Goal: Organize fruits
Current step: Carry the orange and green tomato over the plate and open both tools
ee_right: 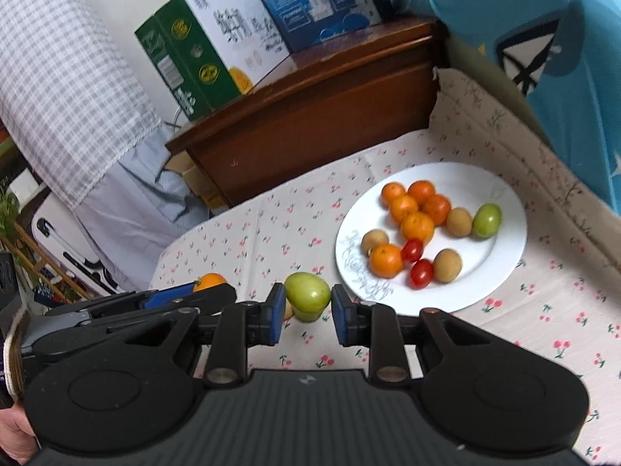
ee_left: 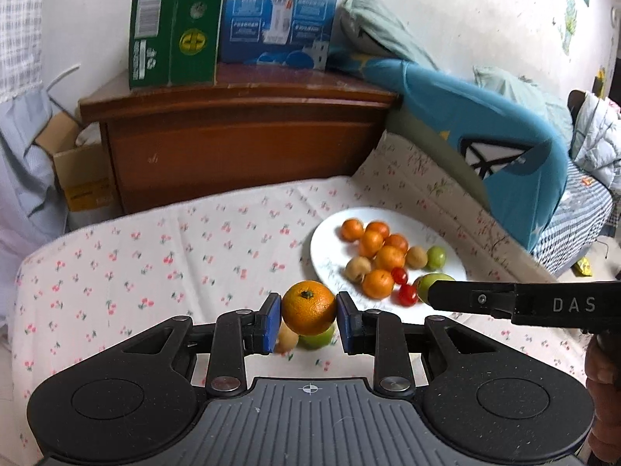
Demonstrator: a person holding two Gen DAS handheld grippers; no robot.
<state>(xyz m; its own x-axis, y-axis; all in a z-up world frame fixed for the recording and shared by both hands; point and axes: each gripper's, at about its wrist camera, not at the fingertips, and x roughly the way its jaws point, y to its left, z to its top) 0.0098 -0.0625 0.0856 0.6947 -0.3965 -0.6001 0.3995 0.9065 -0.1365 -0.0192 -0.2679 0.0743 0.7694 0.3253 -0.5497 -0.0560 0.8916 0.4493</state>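
Left gripper, black frame with blue pads: clamped on a round orange mandarin with a green stem scar, one pad pressed to each side, fruit clear of the cloth. Right gripper, same build: clenched on a smooth green tomato-like fruit, pads tight on both flanks.

Under the held mandarin, on the cherry-print white bedsheet: a small tan round fruit and a green fruit, partly hidden by the pads and the mandarin. Touching or just beside each other: cannot tell.

White round plate with a grey floral mark on its rim, on the sheet, ahead and right of both grippers. On it: six orange mandarins bunched toward the far left, two red cherry tomatoes near the middle, three tan round fruits scattered, one green fruit at the far right beside a tan one.

Behind: dark red-brown wooden headboard, with a green carton and a blue carton on its top ledge. Blue pillow with a white emblem leaning at right.
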